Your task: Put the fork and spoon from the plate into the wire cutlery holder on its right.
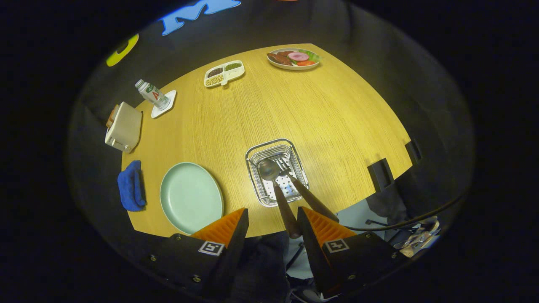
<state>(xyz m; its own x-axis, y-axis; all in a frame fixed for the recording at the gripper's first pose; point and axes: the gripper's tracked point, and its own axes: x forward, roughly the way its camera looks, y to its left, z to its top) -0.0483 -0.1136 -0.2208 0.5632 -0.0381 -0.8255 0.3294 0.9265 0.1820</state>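
Already the spoon [269, 169] and fork [283, 165] stand heads-down in the wire cutlery holder [276, 171] at frame centre, handles leaning outward; the plate [190, 198], lower left, is bare. Below, the tongs [273, 225] gape apart, gripping nothing.

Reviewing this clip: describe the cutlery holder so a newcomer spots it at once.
On the round wooden table, look just beyond the open fingers of the hand-held gripper, right of the empty pale green plate. The square silver wire cutlery holder is the only metal basket, with a wooden-handled spoon and fork leaning out.
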